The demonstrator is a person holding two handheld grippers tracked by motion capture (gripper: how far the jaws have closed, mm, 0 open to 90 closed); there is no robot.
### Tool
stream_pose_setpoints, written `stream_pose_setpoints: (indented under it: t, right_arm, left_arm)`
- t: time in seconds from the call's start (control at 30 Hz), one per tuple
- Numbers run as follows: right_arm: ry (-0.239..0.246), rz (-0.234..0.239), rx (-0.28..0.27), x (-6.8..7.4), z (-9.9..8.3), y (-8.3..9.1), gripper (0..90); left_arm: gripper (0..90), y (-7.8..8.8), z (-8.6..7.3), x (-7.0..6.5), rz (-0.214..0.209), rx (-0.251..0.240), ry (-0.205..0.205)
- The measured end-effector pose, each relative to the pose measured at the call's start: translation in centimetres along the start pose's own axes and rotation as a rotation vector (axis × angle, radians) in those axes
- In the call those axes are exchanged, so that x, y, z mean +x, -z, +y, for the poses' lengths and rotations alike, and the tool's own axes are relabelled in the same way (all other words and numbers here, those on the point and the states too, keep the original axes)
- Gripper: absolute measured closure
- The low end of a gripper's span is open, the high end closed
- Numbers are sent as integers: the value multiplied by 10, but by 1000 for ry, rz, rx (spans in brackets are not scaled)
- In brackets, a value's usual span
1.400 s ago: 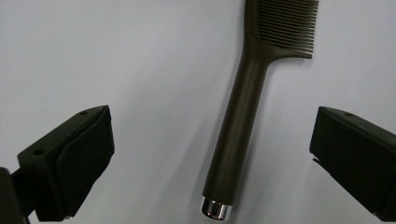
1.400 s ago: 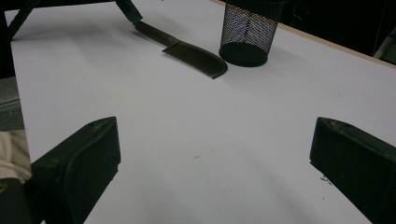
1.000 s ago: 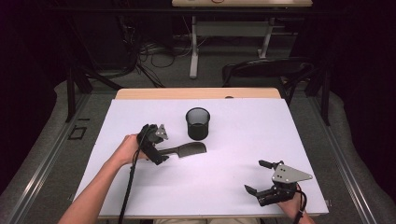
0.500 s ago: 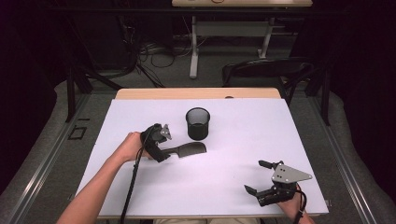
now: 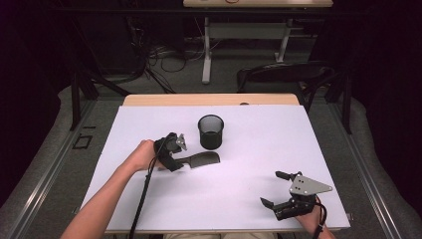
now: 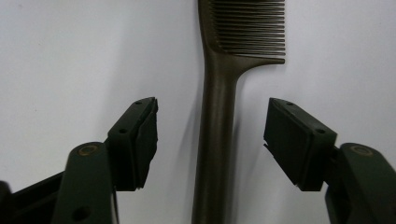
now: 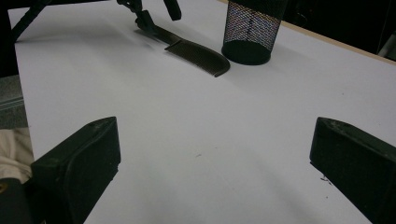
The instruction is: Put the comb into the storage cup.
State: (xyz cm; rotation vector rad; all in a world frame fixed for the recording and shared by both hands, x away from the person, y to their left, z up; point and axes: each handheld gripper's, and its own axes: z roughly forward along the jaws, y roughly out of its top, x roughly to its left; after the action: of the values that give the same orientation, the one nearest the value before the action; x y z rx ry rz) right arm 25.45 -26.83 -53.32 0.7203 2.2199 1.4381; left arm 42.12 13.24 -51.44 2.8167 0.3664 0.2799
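Two black two-jaw grippers are sitting over the white table (image 5: 259,149). The left gripper (image 6: 210,140) is hovering with its jaws spread wide on either side of the handle of a dark plastic comb (image 6: 219,116), touching nothing. That comb is lying flat just beside a black mesh cup (image 5: 211,131). The right gripper (image 5: 278,196) is resting near the front edge, jaws wide and empty.

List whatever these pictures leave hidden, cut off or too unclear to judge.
- Comb: the left gripper view's top and bottom edges cut off its tooth end and its handle end.
- Mesh cup: its inside is too dark in the high view to tell what it holds; the right gripper view's top edge cuts off its rim.
- Left gripper: in the high view its body hides the comb's handle.
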Motion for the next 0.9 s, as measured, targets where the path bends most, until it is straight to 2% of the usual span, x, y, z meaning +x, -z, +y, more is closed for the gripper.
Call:
stream_pose_setpoints:
  t: [0.1,0.33,0.53,0.9]
  right_arm:
    - [1,-2,-2,0,0,-1,15]
    - [1,0,4,0,0,0,15]
    - [2,0,6,0,0,0,15]
    - [4,4,4,0,0,0,15]
  left_arm:
    - [432,1,2,0,1,13,-7]
    - [525,-3,6,2,-22,41,-23]
    - [615,-8,9,1,-20,60,-23]
    - [670,-13,13,1,-30,68,-54]
